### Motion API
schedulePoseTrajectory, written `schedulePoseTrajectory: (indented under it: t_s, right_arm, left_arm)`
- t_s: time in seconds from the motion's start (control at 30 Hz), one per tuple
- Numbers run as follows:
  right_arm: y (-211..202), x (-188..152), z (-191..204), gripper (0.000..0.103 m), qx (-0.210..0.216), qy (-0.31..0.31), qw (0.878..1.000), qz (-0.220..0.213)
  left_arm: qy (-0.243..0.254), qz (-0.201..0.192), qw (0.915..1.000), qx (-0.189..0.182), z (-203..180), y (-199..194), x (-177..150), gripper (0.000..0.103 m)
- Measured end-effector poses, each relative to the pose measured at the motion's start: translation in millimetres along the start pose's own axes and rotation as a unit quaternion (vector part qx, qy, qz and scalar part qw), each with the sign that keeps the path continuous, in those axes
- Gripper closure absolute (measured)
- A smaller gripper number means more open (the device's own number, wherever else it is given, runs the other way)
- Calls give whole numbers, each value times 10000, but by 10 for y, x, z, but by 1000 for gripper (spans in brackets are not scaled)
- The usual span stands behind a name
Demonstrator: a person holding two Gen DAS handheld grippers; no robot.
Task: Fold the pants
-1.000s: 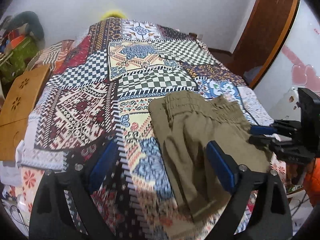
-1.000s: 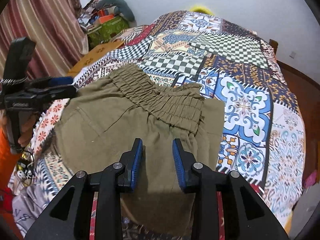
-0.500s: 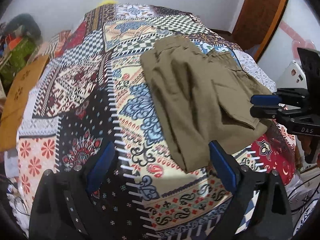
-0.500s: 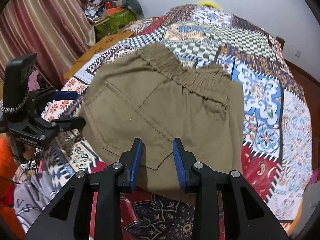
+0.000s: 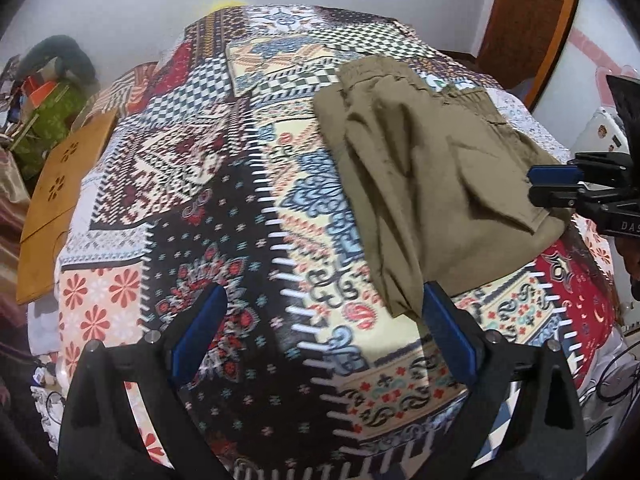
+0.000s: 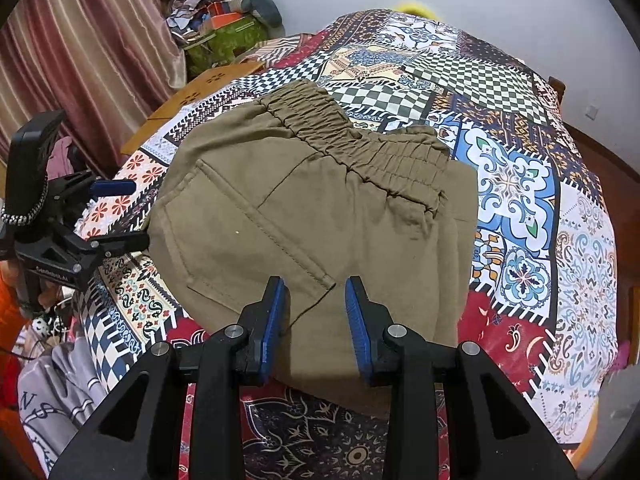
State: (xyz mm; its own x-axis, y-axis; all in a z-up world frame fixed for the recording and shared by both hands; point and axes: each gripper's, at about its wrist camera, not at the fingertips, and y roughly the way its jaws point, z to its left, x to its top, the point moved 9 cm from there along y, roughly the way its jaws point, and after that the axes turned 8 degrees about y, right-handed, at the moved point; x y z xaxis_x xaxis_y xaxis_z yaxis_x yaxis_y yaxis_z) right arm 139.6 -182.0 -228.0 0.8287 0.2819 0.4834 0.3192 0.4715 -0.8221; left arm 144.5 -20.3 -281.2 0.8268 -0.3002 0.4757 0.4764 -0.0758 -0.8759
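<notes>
Nearest in the right wrist view, the right hand-held gripper [image 6: 314,312], black with blue pads, is seen with its jaws a narrow way apart; nothing is pinched between them, and they are held over the near edge of the folded olive-green cotton pants [image 6: 320,216]. In the left wrist view, the left hand-held gripper [image 5: 324,336] is spread wide, with only the patterned cloth seen between its pads; its right-hand pad lies just beside the near corner of the garment.

The pants are laid on the patchwork bedspread [image 6: 520,184] of the bed, near its front edge. They are folded into a compact, roughly square bundle. A back pocket outlined by a stitched seam is shown on the upper layer, with a small pale speck close to it. The near hem is smooth, while soft creases run along the left side. At the far edge the gathered elastic waistband [image 6: 356,140] is seen, ruched in close ridges, one half doubled beside the other.

Beyond the garment the bedspread is spread in checkered, floral and paisley panels up to a white wall. To the left of the bed a carved wooden board [image 5: 64,184] is seen, with a striped curtain [image 6: 80,40] and a heap of clothes further back.
</notes>
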Motion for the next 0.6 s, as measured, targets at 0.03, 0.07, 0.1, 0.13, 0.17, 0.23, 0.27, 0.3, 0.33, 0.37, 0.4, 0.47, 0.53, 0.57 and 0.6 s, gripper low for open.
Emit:
schedulePoseTrajectory:
  t_s: [0.03,0.07,0.1,0.13,0.17,0.23,0.27,0.3,0.33,0.37,0.4,0.47,0.53,0.57,0.6]
  right_arm:
    - [2,-3,0,74,-7,-3,10000,-6]
    - [5,-2,-4,74,3,7,10000,-9]
    - [9,-2,-5,74,8,13,10000,-11]
    - [11,0,-10,74,14,23,10000,-14]
    - [10,2,-11,74,16,33,10000,-18]
    - [6,-4,-14,74,21,43,10000,-30]
    - [4,-7,-13,74,15,39,10000,-28]
    - [2,-9,-13,74,11,32,10000,-28]
    - [0,-11,-14,74,8,24,10000,-23]
    - [2,-12,-15,74,5,21,10000,-20]
    - [0,-10,-16,74,0,23,10000,-21]
    - [-2,-10,-26,74,-8,31,10000,-27]
    - [-2,-10,-31,74,34,71,10000,-31]
    - [-3,-10,-32,74,53,90,9999,-39]
    - [-2,-4,-38,74,78,131,9999,-47]
  left_arm:
    - [-13,9,10000,55,33,-2,-3,4]
    - [-56,16,10000,49,55,-1,-8,4]
    - [-123,54,9999,10,79,11,-17,4]
    - [-150,58,9999,-20,83,10,-21,4]
    - [-140,42,9999,-16,89,11,-20,4]
    - [10,31,9999,125,82,6,-15,5]
    - [65,15,9998,195,80,-4,-5,4]
    - [112,22,9995,285,91,-9,1,4]
    - [133,35,9994,314,103,-7,3,5]
    - [139,58,9990,423,148,-4,-2,5]
    - [121,142,9961,858,276,7,-26,8]
    - [-15,411,9904,1321,527,63,-129,29]
    - [-753,528,9945,508,699,113,-248,31]
    - [-1002,525,9930,327,757,101,-275,31]
    - [-1168,487,9917,212,803,73,-286,31]
